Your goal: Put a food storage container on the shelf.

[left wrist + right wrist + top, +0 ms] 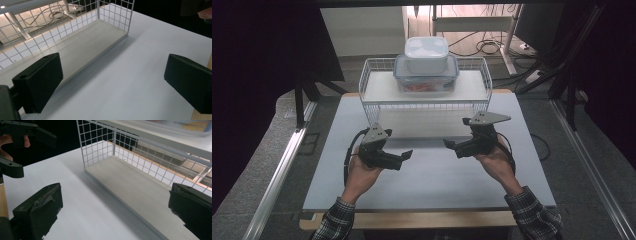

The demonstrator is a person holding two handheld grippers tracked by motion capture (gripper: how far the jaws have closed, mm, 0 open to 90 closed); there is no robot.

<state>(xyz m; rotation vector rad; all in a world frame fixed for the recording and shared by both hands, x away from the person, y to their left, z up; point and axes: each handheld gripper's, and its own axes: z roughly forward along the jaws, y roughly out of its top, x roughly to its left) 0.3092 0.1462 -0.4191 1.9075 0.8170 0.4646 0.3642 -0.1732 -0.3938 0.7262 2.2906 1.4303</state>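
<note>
Sitting on the upper board of a white wire rack (374,75) at the far side of the desk (427,170), a clear container with blue clips (426,80) carries a smaller white-lidded box (426,54) stacked on top — both well apart from the claws. The left claw (404,156) and right claw (451,147) hover low over the bare desk, pointing inward at each other, near the rack's front. Each claw is spread wide with nothing between its jaws — the rack's lower shelf (82,47) lies beyond them.
</note>
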